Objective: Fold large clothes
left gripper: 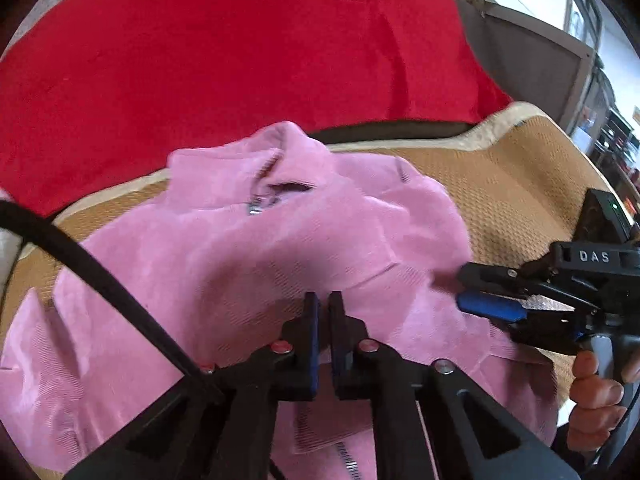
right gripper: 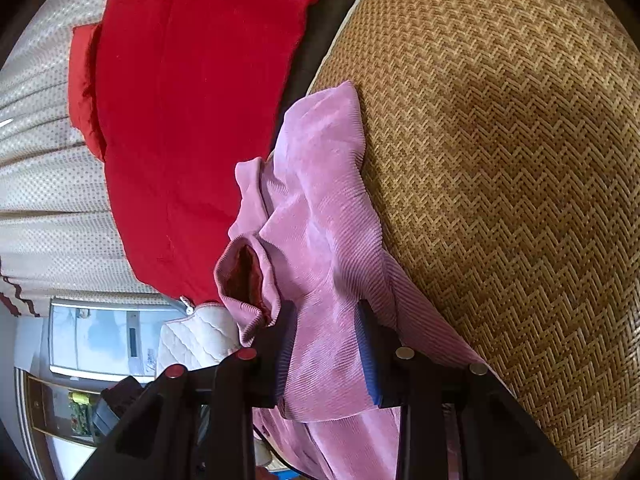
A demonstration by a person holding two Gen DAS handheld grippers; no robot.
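A pink corduroy zip jacket [left gripper: 248, 256] lies on a woven straw mat [left gripper: 516, 184], collar toward the red blanket. My left gripper [left gripper: 324, 300] hovers over its middle with fingers nearly together and nothing between them. My right gripper [left gripper: 460, 286] comes in from the right at the jacket's edge. In the right wrist view the right gripper [right gripper: 326, 320] has a fold of the pink jacket [right gripper: 320, 216] between its fingers, with a sleeve cuff [right gripper: 246, 280] hanging to the left.
A red blanket [left gripper: 224, 52] covers the area behind the mat; it also shows in the right wrist view [right gripper: 188, 92]. A dotted curtain [right gripper: 44, 184] and a white appliance [right gripper: 96, 340] stand beyond. A black cable [left gripper: 100, 276] crosses the left wrist view.
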